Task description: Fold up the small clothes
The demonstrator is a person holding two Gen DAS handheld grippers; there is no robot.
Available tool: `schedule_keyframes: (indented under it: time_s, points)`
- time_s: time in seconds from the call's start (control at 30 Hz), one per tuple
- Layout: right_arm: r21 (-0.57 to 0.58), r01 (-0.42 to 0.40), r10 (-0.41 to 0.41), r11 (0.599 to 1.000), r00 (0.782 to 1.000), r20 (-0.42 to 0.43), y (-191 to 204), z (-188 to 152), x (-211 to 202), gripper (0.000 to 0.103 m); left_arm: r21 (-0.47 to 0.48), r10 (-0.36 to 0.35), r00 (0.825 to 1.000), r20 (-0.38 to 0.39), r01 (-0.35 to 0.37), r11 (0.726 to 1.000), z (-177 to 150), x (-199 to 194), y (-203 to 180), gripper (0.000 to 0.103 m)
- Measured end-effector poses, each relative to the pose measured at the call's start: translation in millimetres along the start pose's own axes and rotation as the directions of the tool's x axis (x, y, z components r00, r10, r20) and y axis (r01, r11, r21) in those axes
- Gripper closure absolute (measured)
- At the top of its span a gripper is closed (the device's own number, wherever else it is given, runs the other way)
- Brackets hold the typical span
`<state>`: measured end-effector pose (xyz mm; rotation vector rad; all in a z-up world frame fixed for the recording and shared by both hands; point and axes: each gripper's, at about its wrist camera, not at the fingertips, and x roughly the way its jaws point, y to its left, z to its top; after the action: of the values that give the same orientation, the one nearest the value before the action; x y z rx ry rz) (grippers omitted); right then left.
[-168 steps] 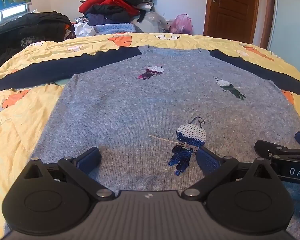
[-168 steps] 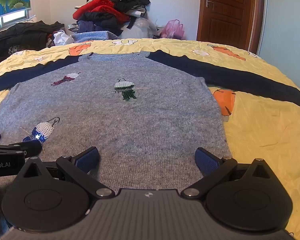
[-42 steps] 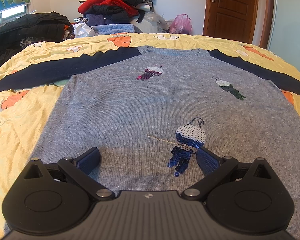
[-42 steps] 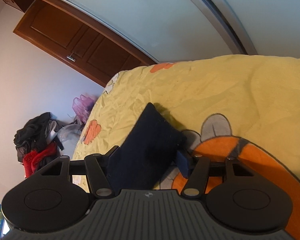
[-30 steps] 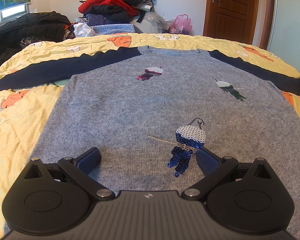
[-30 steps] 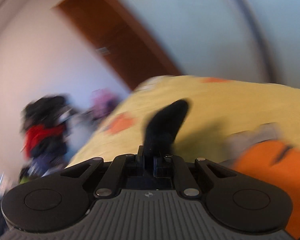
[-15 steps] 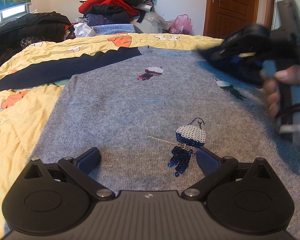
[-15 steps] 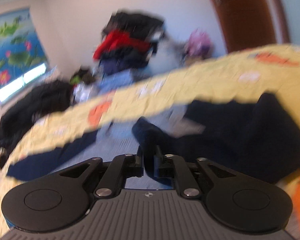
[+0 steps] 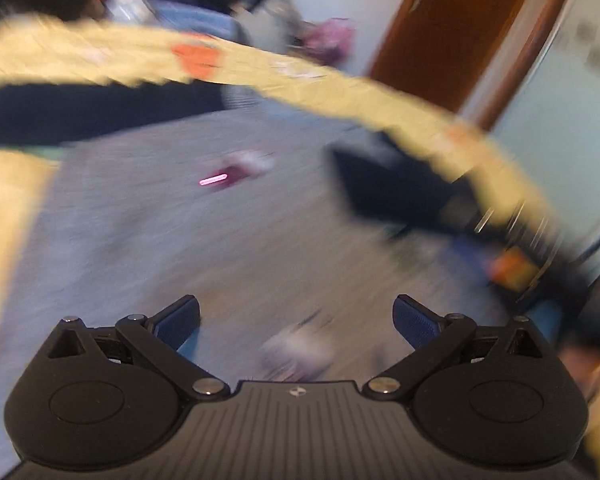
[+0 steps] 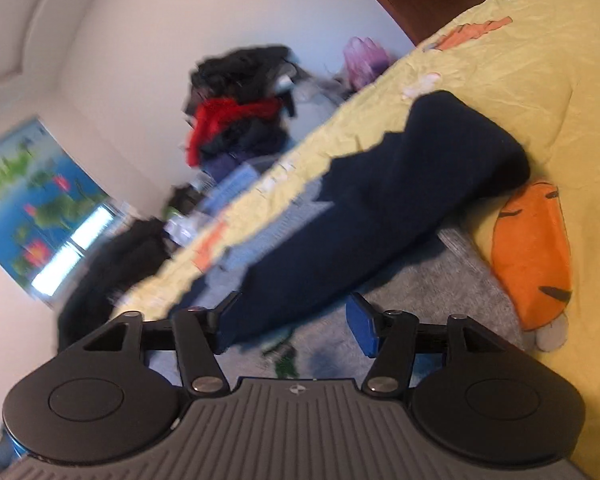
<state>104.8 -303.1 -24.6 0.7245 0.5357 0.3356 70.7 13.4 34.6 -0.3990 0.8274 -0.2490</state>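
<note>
The grey knitted sweater with navy sleeves [image 9: 228,240] still lies on the yellow patterned bedspread [image 10: 540,80]. Its right navy sleeve [image 10: 380,220], formerly outstretched, now folds across toward eight o'clock. The right gripper [image 10: 292,324] is opening, the sleeve end apparently loose between its pads. The left gripper [image 9: 296,318] stays apart.

The sweater [image 9: 188,248] lies flat on the bed [image 10: 540,92]. One sleeve [image 10: 380,216] lies folded across it. A pile of clothes [image 10: 240,108] sits behind the bed.
</note>
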Motion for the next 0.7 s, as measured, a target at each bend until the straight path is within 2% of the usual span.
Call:
schedule_keyframes:
  time_s: [0.07, 0.17, 0.23, 0.33, 0.47, 0.53, 0.57, 0.6, 0.63, 0.67, 0.7]
  points:
    - [0.010, -0.015, 0.015, 1.000, 1.000, 0.003, -3, 0, -1, 0.033, -0.105, -0.108, 0.994, 0.009, 0.108, 0.989, 26, 20, 6, 0.000]
    - [0.039, -0.039, 0.039, 0.998, 0.999, -0.007, -7, 0, 0, 0.033, -0.200, -0.149, 0.989, -0.020, 0.142, 0.969, 59, 60, 8, 0.000]
    - [0.058, -0.053, 0.054, 0.997, 0.999, -0.003, -8, 0, -1, 0.033, -0.250, -0.215, 0.974, -0.068, 0.192, 0.949, 72, 87, 7, 0.000]
    - [0.068, -0.062, 0.062, 0.996, 0.998, 0.001, -8, 0, -2, 0.032, -0.274, -0.249, 0.963, -0.103, 0.213, 0.938, 78, 117, 1, 0.000]
    - [0.086, -0.077, 0.077, 0.993, 0.997, 0.008, -9, 1, -2, 0.031, -0.250, -0.234, 0.968, -0.087, 0.206, 0.946, 89, 131, -13, 0.000]
    - [0.092, -0.083, 0.083, 0.992, 0.997, 0.012, -8, 1, -2, 0.031, -0.244, -0.229, 0.968, -0.104, 0.198, 0.949, 93, 140, -17, 0.012]
    - [0.093, -0.086, 0.085, 0.992, 0.996, 0.013, -8, 1, -2, 0.031, -0.230, -0.218, 0.969, -0.119, 0.187, 0.955, 94, 145, -20, 0.039]
    - [0.094, -0.087, 0.086, 0.992, 0.996, 0.013, -8, 1, -2, 0.031, -0.208, -0.192, 0.971, -0.142, 0.161, 0.965, 94, 149, -24, 0.073]
    - [0.095, -0.087, 0.086, 0.992, 0.996, 0.014, -8, 0, -2, 0.031, -0.177, -0.153, 0.974, -0.170, 0.123, 0.977, 94, 152, -27, 0.086]
    - [0.096, -0.088, 0.087, 0.991, 0.996, 0.015, -8, 0, -2, 0.031, -0.139, -0.123, 0.976, -0.182, 0.098, 0.985, 93, 155, -31, 0.092]
    - [0.097, -0.089, 0.088, 0.991, 0.996, 0.017, -8, 0, -2, 0.030, -0.112, -0.117, 0.979, -0.169, 0.099, 0.989, 91, 154, -34, 0.092]
